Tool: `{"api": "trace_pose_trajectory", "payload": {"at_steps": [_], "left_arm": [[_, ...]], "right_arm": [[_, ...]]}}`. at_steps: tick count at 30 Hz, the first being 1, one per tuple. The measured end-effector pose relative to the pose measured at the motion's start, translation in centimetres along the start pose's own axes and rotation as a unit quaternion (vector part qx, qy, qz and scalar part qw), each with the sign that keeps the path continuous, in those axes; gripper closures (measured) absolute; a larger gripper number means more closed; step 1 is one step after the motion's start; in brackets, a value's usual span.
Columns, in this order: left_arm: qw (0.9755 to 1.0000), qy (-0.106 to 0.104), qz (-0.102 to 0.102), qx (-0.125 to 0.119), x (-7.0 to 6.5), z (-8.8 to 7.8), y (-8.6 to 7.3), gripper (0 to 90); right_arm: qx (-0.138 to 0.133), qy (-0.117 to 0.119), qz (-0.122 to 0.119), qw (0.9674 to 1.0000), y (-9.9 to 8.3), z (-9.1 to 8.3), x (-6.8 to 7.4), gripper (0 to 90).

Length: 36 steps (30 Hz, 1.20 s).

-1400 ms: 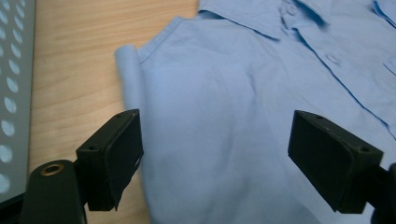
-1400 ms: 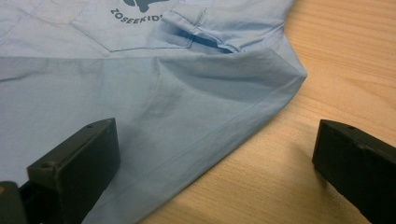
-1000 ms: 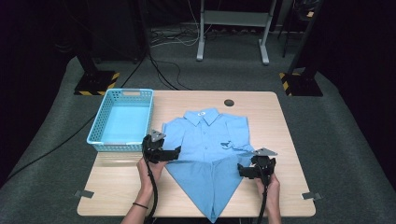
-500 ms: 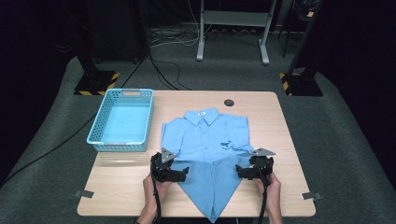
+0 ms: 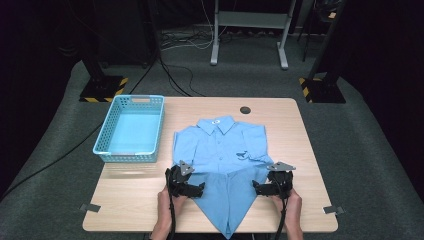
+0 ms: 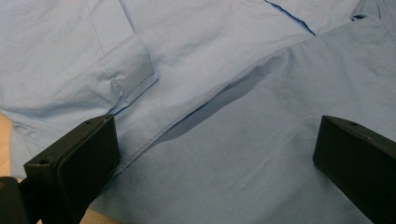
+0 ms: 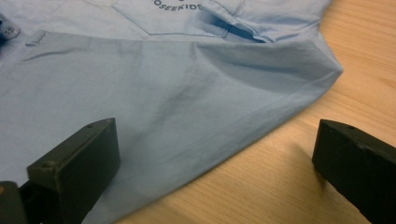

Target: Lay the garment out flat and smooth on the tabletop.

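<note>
The blue shirt point(image 5: 222, 155) lies face up on the table point(image 5: 280, 120), right of the basket point(image 5: 131, 129); judging by its lower sides turned in to a point, folding looks begun, with most left to do; the left gripper point(image 5: 196, 187) and right gripper point(image 5: 258, 187) flank that point, each with jaws wide apart over a folded edge, clamped on nothing.

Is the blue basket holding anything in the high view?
No, the blue basket stands with its floor bare, left of the shirt on the table.
</note>
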<state>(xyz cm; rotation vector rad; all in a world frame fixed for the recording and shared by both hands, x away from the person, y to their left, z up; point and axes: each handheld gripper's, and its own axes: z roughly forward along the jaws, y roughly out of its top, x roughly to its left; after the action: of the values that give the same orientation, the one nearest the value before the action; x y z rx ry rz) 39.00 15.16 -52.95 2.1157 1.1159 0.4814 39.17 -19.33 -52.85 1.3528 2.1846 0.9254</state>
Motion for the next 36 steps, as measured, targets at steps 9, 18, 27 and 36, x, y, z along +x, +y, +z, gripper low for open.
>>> {"api": "trace_pose_trajectory", "payload": {"at_steps": [9, 18, 27, 36], "left_arm": [[0.9999, -0.008, 0.007, 0.0, -0.1, -0.1, -0.1, 0.0], [0.9999, -0.01, 0.006, -0.001, 0.0, -0.1, -0.1, 0.3], [0.9999, -0.01, 0.007, -0.001, 0.0, -0.1, -0.1, 0.2], [0.9999, -0.01, 0.007, 0.0, 0.0, 0.0, -0.1, 0.2]], "right_arm": [[0.009, 0.009, 0.0, 0.9999, 0.6, 0.0, -0.3, 7.5], [-0.014, 0.002, -0.008, 0.9999, 5.8, 0.1, -0.3, 18.0], [0.032, 0.009, 0.018, 0.9993, 8.7, 4.5, -0.6, 36.0], [0.035, -0.018, 0.039, 0.9984, 8.2, 5.7, -1.1, 65.8]]}}
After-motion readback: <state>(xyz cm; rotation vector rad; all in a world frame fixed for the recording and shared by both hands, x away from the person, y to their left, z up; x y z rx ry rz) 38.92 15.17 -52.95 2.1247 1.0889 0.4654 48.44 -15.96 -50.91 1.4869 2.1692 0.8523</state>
